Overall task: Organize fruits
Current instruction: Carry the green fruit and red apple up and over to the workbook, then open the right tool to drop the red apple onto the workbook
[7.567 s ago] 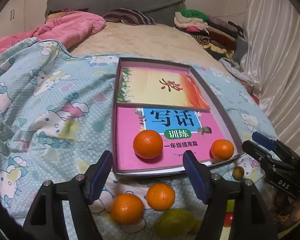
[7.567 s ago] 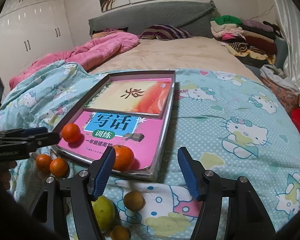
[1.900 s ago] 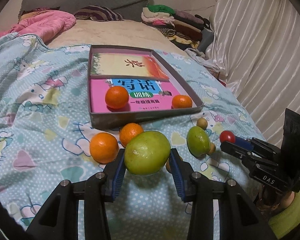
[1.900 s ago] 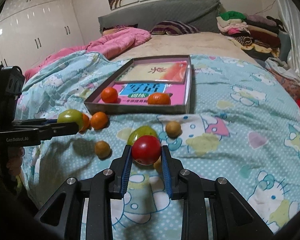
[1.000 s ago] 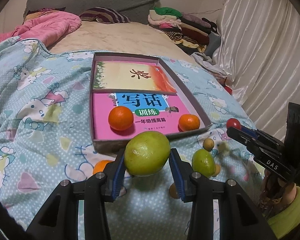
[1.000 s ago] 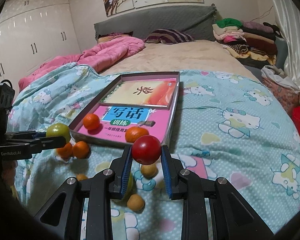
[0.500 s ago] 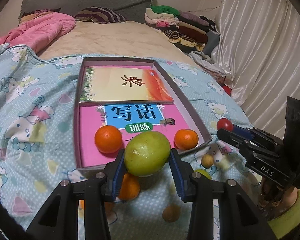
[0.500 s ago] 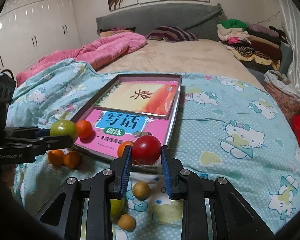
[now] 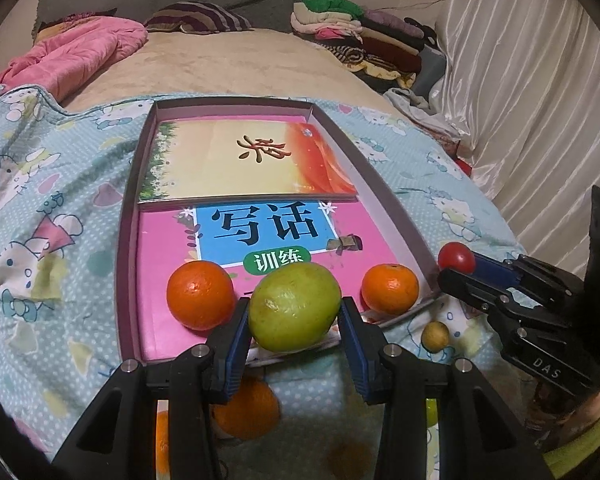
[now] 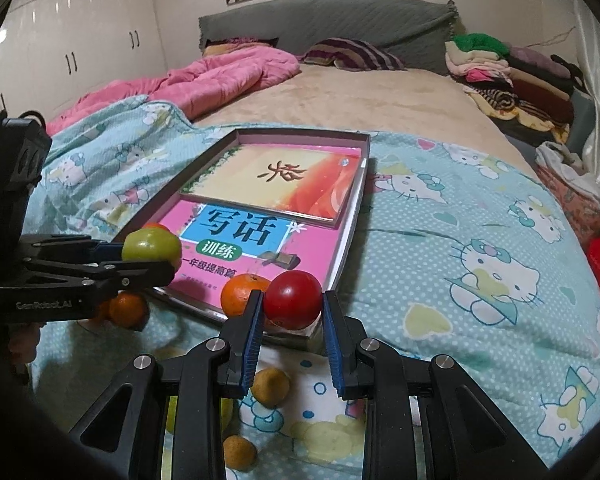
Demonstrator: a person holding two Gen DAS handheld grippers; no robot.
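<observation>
My left gripper (image 9: 294,320) is shut on a large green fruit (image 9: 295,306), held over the near edge of a shallow grey box (image 9: 392,204) lined with books. Two oranges (image 9: 201,300) (image 9: 389,289) lie inside the box, one on each side of the green fruit. My right gripper (image 10: 293,312) is shut on a small red fruit (image 10: 295,299) at the box's near right corner (image 10: 320,336); it shows in the left wrist view too, as the red fruit (image 9: 456,258). More oranges (image 9: 246,408) and small brown fruits (image 10: 270,386) lie on the blanket below.
The box rests on a blue cartoon-print blanket (image 10: 460,220) across a bed. A pink quilt (image 10: 204,80) lies at the far left and folded clothes (image 10: 512,76) are piled at the far right. White curtains (image 9: 540,100) hang along the right side.
Both grippers have carried their fruits forward toward the box. The green fruit now hangs over the box's near edge between the two oranges, and the red fruit is at its near right corner.
</observation>
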